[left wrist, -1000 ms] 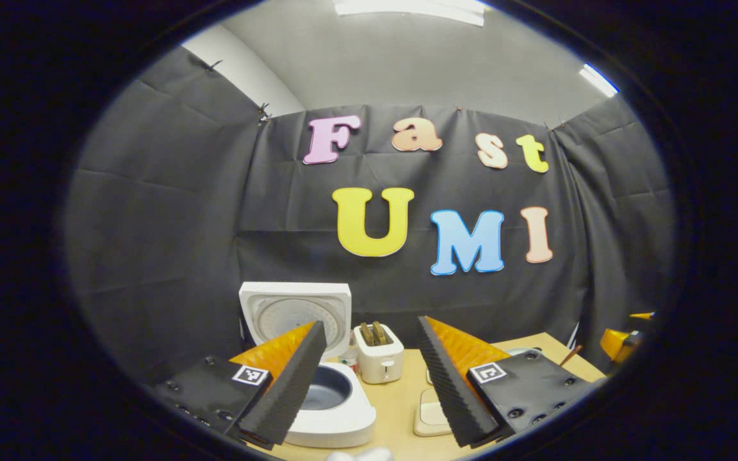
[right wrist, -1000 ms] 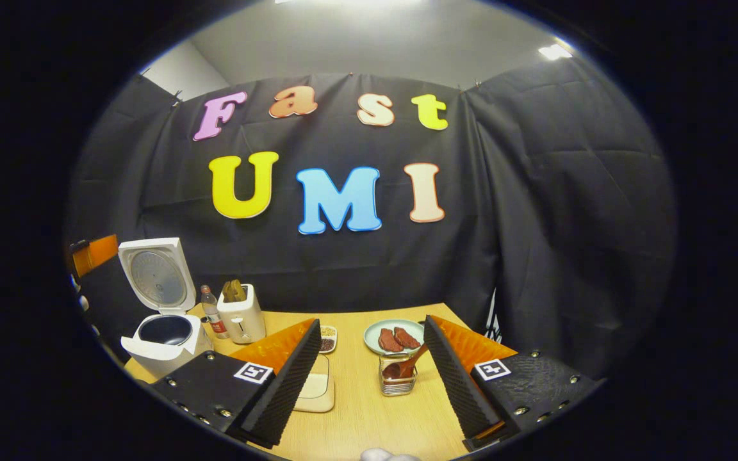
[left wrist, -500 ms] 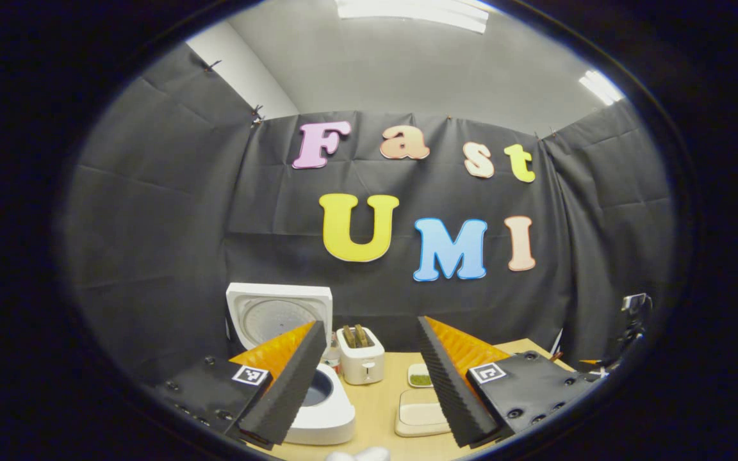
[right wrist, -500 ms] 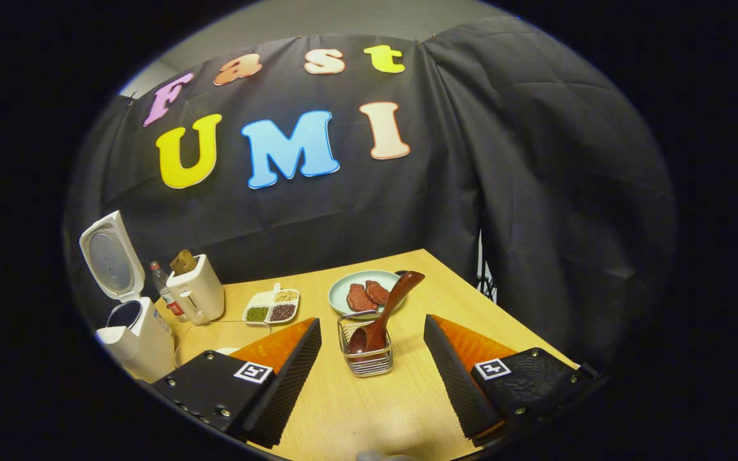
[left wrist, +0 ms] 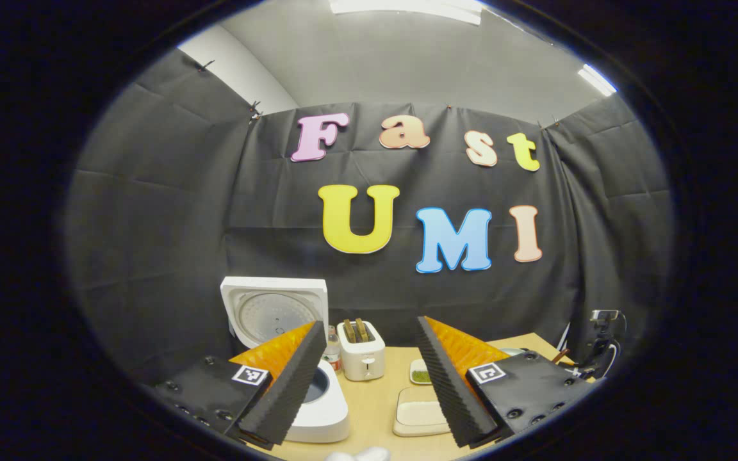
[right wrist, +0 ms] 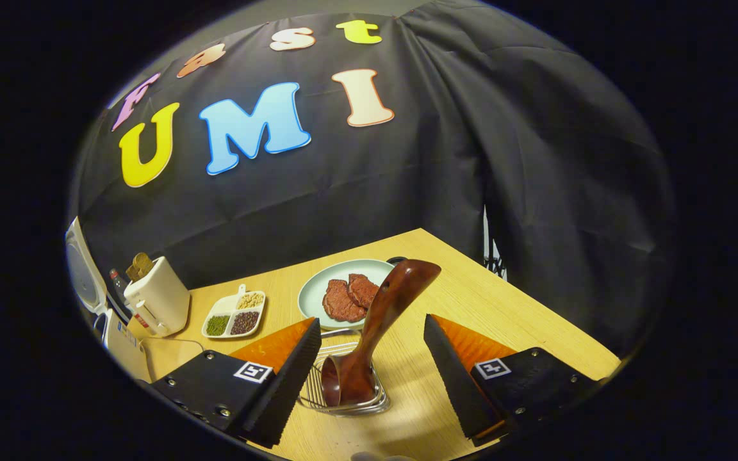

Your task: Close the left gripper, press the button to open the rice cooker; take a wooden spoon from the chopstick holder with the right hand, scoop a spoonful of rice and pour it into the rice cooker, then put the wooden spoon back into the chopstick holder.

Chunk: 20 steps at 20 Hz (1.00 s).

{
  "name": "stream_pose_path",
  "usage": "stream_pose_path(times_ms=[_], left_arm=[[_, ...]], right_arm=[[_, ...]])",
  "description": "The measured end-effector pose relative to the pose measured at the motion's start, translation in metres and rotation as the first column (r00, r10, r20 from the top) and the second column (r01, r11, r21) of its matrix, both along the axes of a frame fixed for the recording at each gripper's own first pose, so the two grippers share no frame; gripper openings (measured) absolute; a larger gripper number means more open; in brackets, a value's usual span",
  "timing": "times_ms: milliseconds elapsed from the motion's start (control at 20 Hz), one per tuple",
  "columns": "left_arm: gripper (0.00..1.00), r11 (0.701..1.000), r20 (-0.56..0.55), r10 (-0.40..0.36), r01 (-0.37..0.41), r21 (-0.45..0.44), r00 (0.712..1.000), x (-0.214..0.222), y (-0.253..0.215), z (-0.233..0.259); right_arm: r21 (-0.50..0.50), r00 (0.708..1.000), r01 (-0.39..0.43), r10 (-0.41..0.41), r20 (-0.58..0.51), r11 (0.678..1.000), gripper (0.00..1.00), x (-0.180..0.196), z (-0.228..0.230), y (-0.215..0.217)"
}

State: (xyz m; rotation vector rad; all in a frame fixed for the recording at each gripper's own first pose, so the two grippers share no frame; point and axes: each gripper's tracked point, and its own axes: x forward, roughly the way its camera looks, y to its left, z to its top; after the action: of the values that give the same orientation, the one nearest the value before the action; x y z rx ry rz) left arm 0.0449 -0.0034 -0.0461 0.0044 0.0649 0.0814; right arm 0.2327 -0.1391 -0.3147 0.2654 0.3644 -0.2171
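Right gripper view had the right gripper (right wrist: 372,384) spread wide, clutching nothing, its two fingers standing either side of the wooden spoon (right wrist: 375,326) and clear of it. The spoon stood bowl-down in the wire chopstick holder (right wrist: 343,390), its handle leaning up and away toward a plate (right wrist: 314,291) of red slices; I took that lean as the reason the gripper came in low, to close on the shaft. Beyond lay a divided dish (right wrist: 234,315) of grains and a toaster (right wrist: 157,301), all on the wooden table (right wrist: 503,320).

In the left gripper view the left gripper (left wrist: 366,378) hung released too (its pressing job looked done), since the rice cooker (left wrist: 318,403) sat just past its fingers with the lid (left wrist: 274,310) upright and the pot exposed.
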Motion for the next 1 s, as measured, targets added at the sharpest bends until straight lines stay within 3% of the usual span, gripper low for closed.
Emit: stream_pose_path(times_ms=[200, 300, 350, 400, 450, 500, 550, 800, 1000], left_arm=[[0.96, 1.0, -0.018, 0.024, -0.024, 0.003, 1.0, 0.004, 0.001, -0.008], [0.97, 0.999, -0.021, 0.032, -0.032, 0.011, 0.999, 0.005, 0.002, -0.011], [0.97, 0.999, -0.023, 0.032, -0.032, 0.01, 0.999, 0.007, 0.001, -0.011], [0.97, 0.999, -0.023, 0.033, -0.032, 0.011, 0.999, 0.008, 0.0, -0.012], [0.97, 0.999, -0.021, 0.032, -0.031, 0.011, 0.999, 0.009, -0.001, -0.011], [0.98, 0.999, -0.018, 0.03, -0.03, 0.013, 0.999, 0.009, -0.002, -0.01], [0.98, 0.999, -0.018, 0.028, -0.028, 0.016, 0.999, 0.011, -0.001, -0.009], [0.97, 1.0, -0.02, 0.029, -0.029, 0.01, 0.999, 0.011, 0.005, -0.012], [0.99, 0.999, -0.009, 0.034, -0.034, 0.008, 0.999, 0.007, 0.02, -0.01]], right_arm=[[0.03, 1.0, -0.007, 0.006, 0.01, 1.0, 0.99, 0.013, -0.006, -0.005], [0.053, 1.0, -0.015, 0.015, 0.009, 0.998, 0.92, 0.025, -0.006, -0.005], [0.069, 1.0, -0.022, 0.022, 0.01, 0.997, 0.66, 0.029, -0.006, -0.005], [0.08, 1.0, -0.024, 0.023, 0.008, 0.997, 0.53, 0.03, -0.009, -0.005], [0.095, 0.999, -0.033, 0.033, 0.008, 0.995, 0.29, 0.03, -0.01, -0.002], [0.109, 0.999, -0.032, 0.031, 0.01, 0.994, 0.29, 0.027, -0.005, -0.001], [0.102, 0.999, -0.04, 0.039, 0.013, 0.994, 0.23, 0.032, -0.008, 0.0], [0.077, 0.998, -0.068, 0.067, 0.024, 0.995, 0.22, 0.026, 0.006, 0.01], [0.008, 0.992, -0.096, 0.095, 0.084, 0.995, 0.22, 0.023, 0.049, 0.023]])
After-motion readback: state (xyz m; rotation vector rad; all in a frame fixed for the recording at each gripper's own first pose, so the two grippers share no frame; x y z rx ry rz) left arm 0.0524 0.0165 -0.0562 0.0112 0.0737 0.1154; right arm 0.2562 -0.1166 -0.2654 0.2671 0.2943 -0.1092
